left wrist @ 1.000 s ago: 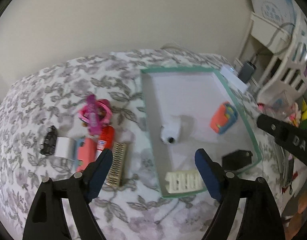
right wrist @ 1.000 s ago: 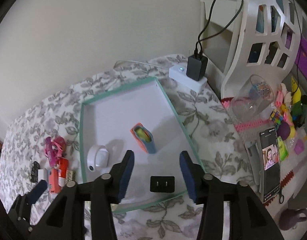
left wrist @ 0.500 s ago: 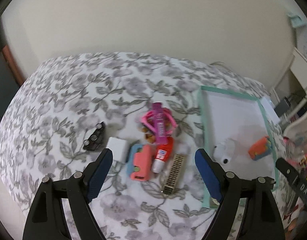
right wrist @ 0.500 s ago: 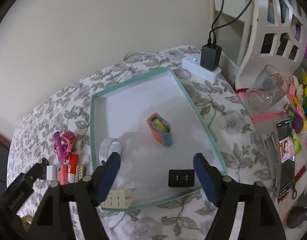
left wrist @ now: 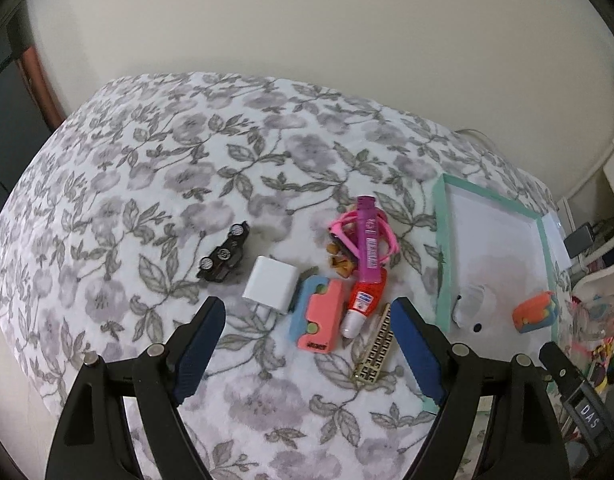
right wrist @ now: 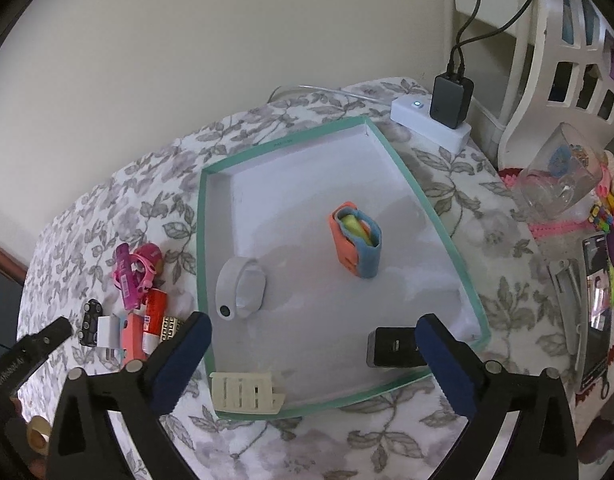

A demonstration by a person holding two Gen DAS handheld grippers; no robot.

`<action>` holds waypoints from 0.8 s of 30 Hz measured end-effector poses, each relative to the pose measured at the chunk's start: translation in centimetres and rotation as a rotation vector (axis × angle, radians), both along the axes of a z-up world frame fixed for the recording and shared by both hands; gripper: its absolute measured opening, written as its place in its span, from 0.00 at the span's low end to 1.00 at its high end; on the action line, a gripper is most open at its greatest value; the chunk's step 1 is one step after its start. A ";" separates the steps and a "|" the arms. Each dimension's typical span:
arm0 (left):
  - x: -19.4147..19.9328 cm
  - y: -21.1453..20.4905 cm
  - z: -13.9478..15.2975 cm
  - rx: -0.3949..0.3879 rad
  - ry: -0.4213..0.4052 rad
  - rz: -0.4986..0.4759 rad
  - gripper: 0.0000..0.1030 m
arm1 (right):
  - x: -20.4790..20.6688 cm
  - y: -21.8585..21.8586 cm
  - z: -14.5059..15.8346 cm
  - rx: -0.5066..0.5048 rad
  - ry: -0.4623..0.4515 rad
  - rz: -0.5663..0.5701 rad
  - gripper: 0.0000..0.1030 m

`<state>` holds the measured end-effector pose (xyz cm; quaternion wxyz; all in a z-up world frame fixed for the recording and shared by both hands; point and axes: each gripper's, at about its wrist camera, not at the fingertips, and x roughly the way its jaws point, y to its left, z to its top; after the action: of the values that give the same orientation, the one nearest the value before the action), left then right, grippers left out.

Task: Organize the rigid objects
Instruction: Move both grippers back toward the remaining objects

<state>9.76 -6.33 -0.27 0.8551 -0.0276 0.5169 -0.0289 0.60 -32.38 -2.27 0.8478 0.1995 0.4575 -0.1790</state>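
The right gripper [right wrist: 313, 356] hangs over the near end of the tray [right wrist: 283, 145], its jaws just having been opening and now spread wide with nothing pinched. A black plug [right wrist: 391, 347] lies on the tray floor just inside the right finger, not touched by it. Also in the tray are a white slotted piece [right wrist: 243, 392] at the near left corner, a white ring [right wrist: 241, 288] by the left wall, and an orange-and-blue case [right wrist: 355, 240] near the middle.

The left gripper [left wrist: 309, 346] is spread too, empty, above a cluster on the flowered cloth [left wrist: 167, 160] left of the tray. There lie a black toy car [left wrist: 223, 254], a white charger [left wrist: 270, 285], a coral-and-blue block [left wrist: 319, 320], a red-and-white tube [left wrist: 363, 300], a purple marker [left wrist: 369, 240] across a pink ring [left wrist: 347, 228], and a patterned strip [left wrist: 377, 354]. The block, tube and strip lie between the fingertips in the left wrist view.
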 end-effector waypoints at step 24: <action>3.2 9.1 -1.0 -0.116 0.065 0.196 0.82 | 4.5 5.9 -0.4 -0.024 -0.104 0.107 1.00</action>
<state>13.00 2.81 -1.24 0.8337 -0.1282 0.5366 0.0260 5.06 -26.45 -2.64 0.8812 0.1737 0.4205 -0.1284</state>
